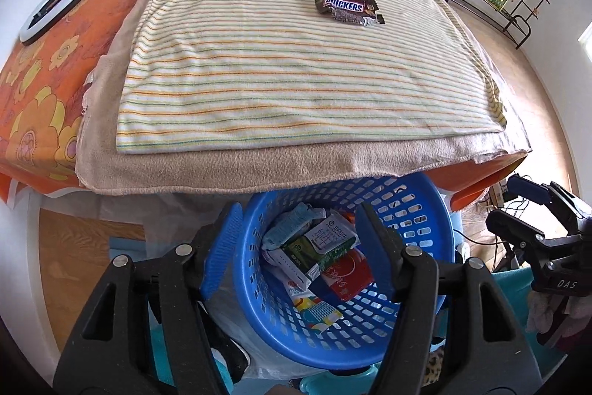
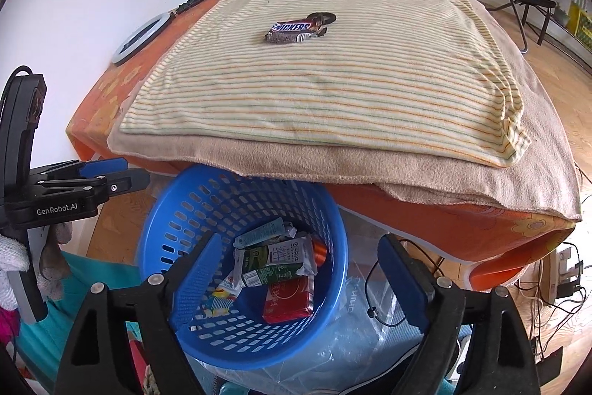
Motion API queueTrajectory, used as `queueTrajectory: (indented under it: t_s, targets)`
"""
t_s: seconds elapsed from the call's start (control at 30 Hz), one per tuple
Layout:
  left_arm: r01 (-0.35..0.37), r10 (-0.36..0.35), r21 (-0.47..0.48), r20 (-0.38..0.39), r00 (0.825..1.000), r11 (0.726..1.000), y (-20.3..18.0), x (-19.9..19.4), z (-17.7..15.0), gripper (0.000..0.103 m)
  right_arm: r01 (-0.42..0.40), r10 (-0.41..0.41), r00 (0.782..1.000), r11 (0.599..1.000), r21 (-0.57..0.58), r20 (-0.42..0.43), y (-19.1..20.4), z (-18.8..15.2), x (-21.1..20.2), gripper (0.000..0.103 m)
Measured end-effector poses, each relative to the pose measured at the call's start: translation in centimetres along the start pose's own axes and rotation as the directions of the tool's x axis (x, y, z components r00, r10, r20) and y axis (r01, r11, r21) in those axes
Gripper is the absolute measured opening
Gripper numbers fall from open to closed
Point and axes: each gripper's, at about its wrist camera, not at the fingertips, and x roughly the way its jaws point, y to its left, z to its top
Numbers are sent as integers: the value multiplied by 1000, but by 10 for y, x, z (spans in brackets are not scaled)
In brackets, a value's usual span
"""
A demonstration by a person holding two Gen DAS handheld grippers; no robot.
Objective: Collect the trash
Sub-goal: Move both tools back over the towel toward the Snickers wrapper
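Toward the far side of the cream towel with thin orange and green stripes (image 1: 296, 62) lay a brown Snickers wrapper (image 1: 347, 6), crumpled, with a second dark foil wrapper (image 1: 357, 17) touching its near edge. Below the towel's near edge, partly tucked under a tan fleece blanket (image 1: 259, 169), stood a round blue perforated plastic basket (image 1: 418, 210) holding cartons and packets: a green-and-white carton (image 1: 318, 247), a red packet (image 1: 347, 278), a pale teal wrapper (image 1: 288, 228). Nearer than the towel, the left gripper (image 1: 296, 250) hovered over the basket with blue-padded fingers (image 1: 222, 247) spread wide and empty. Beside it, the right gripper (image 2: 299, 280) hung over the basket's rim, its fingers likewise spread apart, holding nothing.
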Motion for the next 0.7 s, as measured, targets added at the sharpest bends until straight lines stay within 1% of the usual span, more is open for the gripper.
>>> queueTrajectory:
  t_s: [0.07,0.13,0.23,0.4,0.5,0.63,0.7]
  targets:
    - [-7,7,7,14,1000,1000,-2,-3,11,65,7,-7,1000,1000,6,19,-4,9,-5,88]
    - [-8,7,17,33,999,1000,-5,-5,22,65,-3,2,999,1000,26,32,-9,18,-10,88]
    - [7,-9,26,52,999,1000,-10,-7,41,65,-10,7,998,999,54,56,-19,36,-15,88]
    - [19,-25,68,85,996,997,-23,-5,71,65,10,-20,991,997,76,132,-36,71,-21,88]
    - [51,-55,51,85,995,997,-26,1,91,65,5,-20,987,995,95,159,-45,94,-21,88]
    - [73,-78,54,97,992,996,-31,12,116,65,-10,-10,987,993,119,163,-58,127,-14,88]
    - [70,-76,58,98,992,996,-34,18,127,65,-20,1,988,993,120,155,-63,142,-6,88]
